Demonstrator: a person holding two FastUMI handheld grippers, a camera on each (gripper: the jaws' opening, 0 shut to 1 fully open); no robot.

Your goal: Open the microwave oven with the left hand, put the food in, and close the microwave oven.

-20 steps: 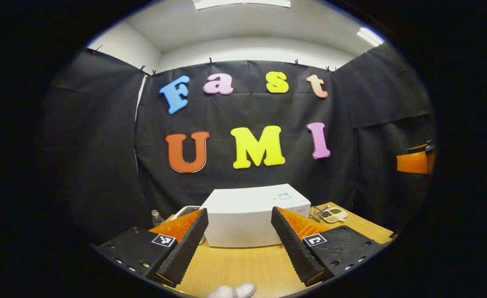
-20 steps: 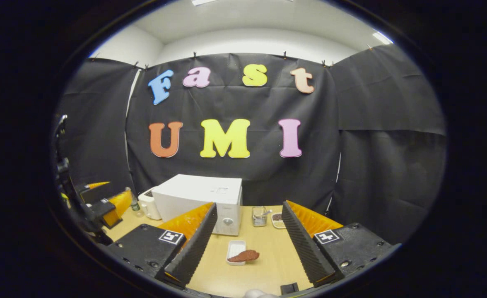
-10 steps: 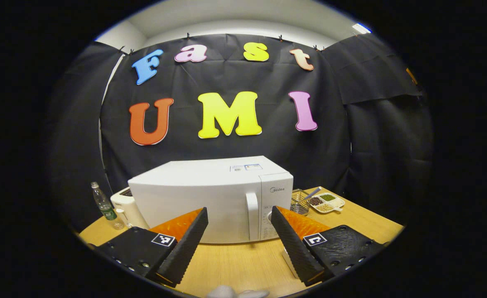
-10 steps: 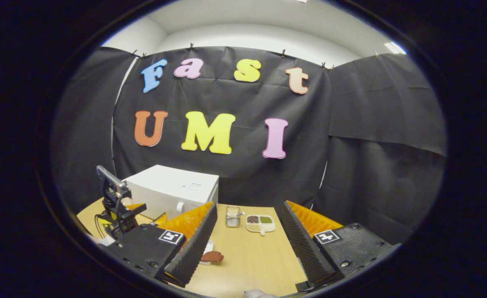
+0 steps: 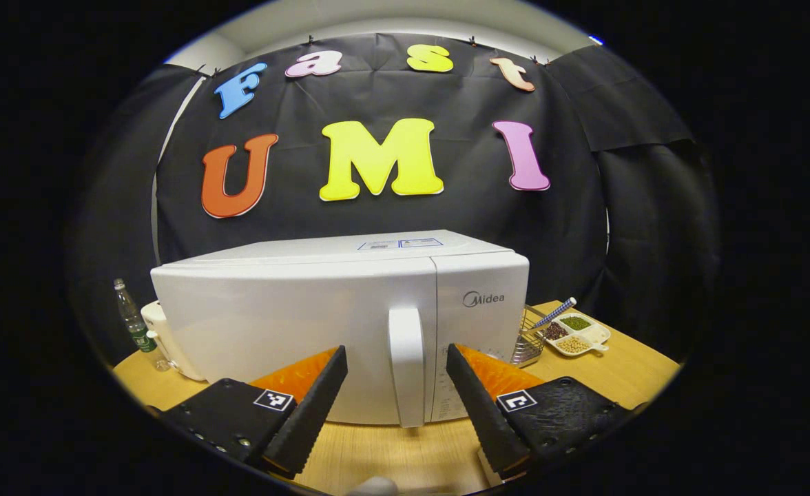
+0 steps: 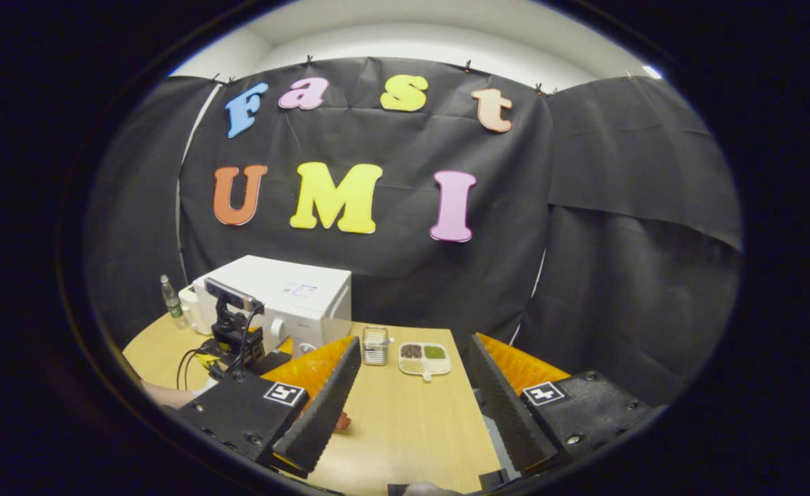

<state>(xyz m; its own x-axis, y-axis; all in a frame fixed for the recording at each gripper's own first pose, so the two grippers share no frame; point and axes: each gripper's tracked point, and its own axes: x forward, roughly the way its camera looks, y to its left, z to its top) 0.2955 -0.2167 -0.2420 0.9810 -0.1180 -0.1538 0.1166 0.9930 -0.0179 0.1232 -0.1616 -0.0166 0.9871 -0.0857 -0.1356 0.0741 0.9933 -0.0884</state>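
The white microwave point(image 5: 295, 324) stands close ahead in the left gripper view with its door shut. Its upright handle point(image 5: 406, 365) shows between the fingers of my left gripper point(image 5: 395, 355), which is open and not pressing on it. In the right gripper view the microwave point(image 6: 288, 296) sits at the back left, and the left gripper point(image 6: 236, 344) is held right in front of it. My right gripper point(image 6: 414, 341) is open above the table with nothing in it. A reddish piece of food point(image 6: 342, 421) peeks out from behind its left finger, mostly hidden.
A wire basket point(image 6: 375, 344) and a divided dish of beans point(image 6: 423, 358) stand right of the microwave. A small bottle point(image 5: 133, 320) and a white appliance point(image 5: 164, 344) stand on its left. The wooden table point(image 6: 412, 434) stretches below the right gripper.
My left gripper has moved in towards the microwave door, so the handle now lies between its fingers. The right gripper swung right, and the food slid behind its left finger.
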